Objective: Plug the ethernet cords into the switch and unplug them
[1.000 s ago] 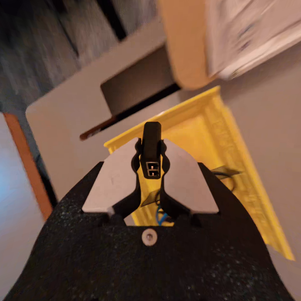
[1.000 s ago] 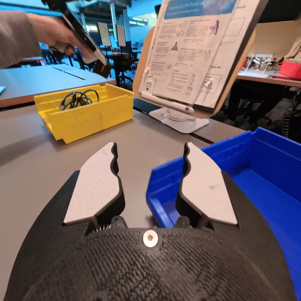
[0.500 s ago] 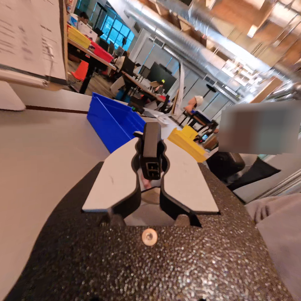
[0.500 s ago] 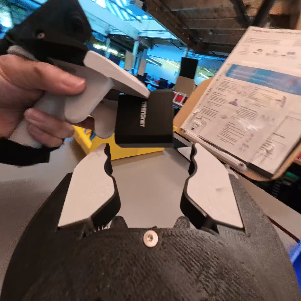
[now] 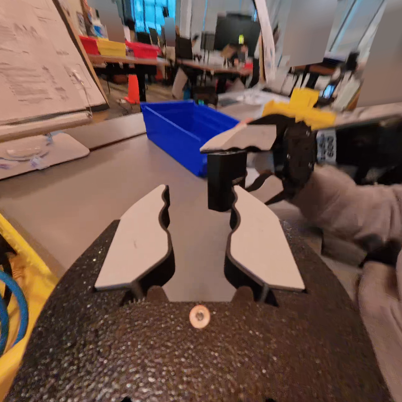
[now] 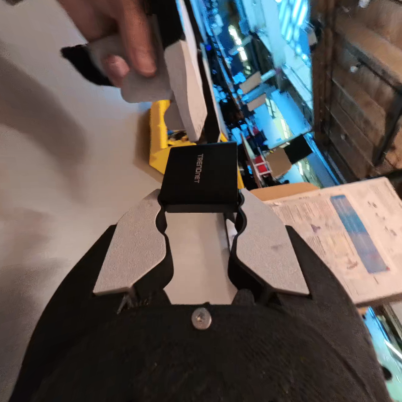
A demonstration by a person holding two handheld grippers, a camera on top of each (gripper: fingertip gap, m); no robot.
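The black switch [image 6: 202, 174] is gripped at its near edge between the fingers of my right gripper [image 6: 200, 195], above the grey table [image 6: 65, 152]. In the left wrist view the switch [image 5: 226, 178] hangs upright under the right gripper's upper finger [image 5: 239, 139], just beyond my right fingertip. My left gripper [image 5: 200, 193] is open and empty, and one of its fingers [image 6: 187, 91] shows above the switch, held by a hand [image 6: 130, 43]. Blue ethernet cord [image 5: 15, 304] lies in the yellow bin [image 5: 26, 256] at my lower left.
A blue bin [image 5: 180, 128] stands on the table beyond the switch. A document stand [image 5: 39, 65] with a white base is at the left, and also shows in the right wrist view [image 6: 326, 228]. The yellow bin [image 6: 158, 141] lies behind the switch. A grey sleeve [image 5: 348, 208] reaches in from the right. My hands' fingertips stand some 4 cm from each other.
The switch has passed from my left gripper to my right. The left gripper opened and let it go; the right gripper closed on it and rolled sideways.
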